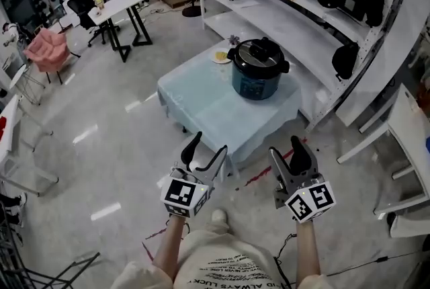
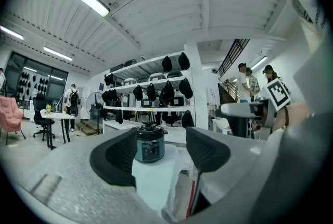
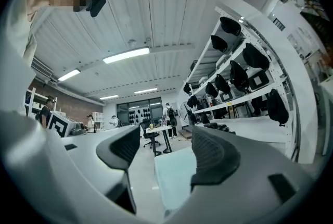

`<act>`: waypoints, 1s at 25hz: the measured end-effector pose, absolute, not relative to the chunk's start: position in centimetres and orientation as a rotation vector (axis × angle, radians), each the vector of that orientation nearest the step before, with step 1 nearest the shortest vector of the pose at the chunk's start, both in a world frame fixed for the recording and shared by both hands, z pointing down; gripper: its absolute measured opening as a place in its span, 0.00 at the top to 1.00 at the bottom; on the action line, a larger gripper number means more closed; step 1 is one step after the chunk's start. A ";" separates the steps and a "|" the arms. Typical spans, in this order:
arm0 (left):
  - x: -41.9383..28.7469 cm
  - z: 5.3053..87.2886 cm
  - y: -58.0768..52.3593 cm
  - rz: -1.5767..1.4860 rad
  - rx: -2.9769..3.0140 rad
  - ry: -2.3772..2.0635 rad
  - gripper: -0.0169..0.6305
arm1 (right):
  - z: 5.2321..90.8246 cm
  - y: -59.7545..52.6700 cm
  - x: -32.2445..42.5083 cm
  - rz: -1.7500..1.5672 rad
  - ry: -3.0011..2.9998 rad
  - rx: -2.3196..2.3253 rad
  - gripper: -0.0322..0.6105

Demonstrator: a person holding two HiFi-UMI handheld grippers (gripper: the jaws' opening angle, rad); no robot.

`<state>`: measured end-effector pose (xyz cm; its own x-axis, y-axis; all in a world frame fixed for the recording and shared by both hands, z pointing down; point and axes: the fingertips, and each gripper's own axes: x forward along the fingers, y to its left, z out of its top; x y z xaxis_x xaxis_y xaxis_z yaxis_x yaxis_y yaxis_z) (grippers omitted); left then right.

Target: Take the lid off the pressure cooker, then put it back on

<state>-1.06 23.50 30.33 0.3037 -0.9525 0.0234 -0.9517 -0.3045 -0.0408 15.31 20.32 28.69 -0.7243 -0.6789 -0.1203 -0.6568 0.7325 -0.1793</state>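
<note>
A dark blue pressure cooker [image 1: 256, 76] stands on the far right part of a small table with a pale blue cloth [image 1: 208, 106]. Its black lid [image 1: 259, 53] with a knob sits on top. In the left gripper view the cooker [image 2: 150, 143] shows far off between the jaws. My left gripper [image 1: 203, 150] and right gripper [image 1: 289, 154] hang in front of the table's near edge, well short of the cooker. Both are open and hold nothing. The right gripper view [image 3: 165, 152] looks past the table's left side and does not show the cooker.
A small plate with something yellow [image 1: 220, 56] lies on the table behind the cooker. White shelving [image 1: 295, 5] with black bags runs behind and to the right. A white table [image 1: 124, 5] and office chair stand at the far left; a white frame [image 1: 403, 146] at right.
</note>
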 end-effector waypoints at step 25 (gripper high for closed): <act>-3.9 31.2 8.8 -0.082 -2.650 1.671 0.54 | 30.5 7.7 12.0 -0.218 2.707 -1.208 0.49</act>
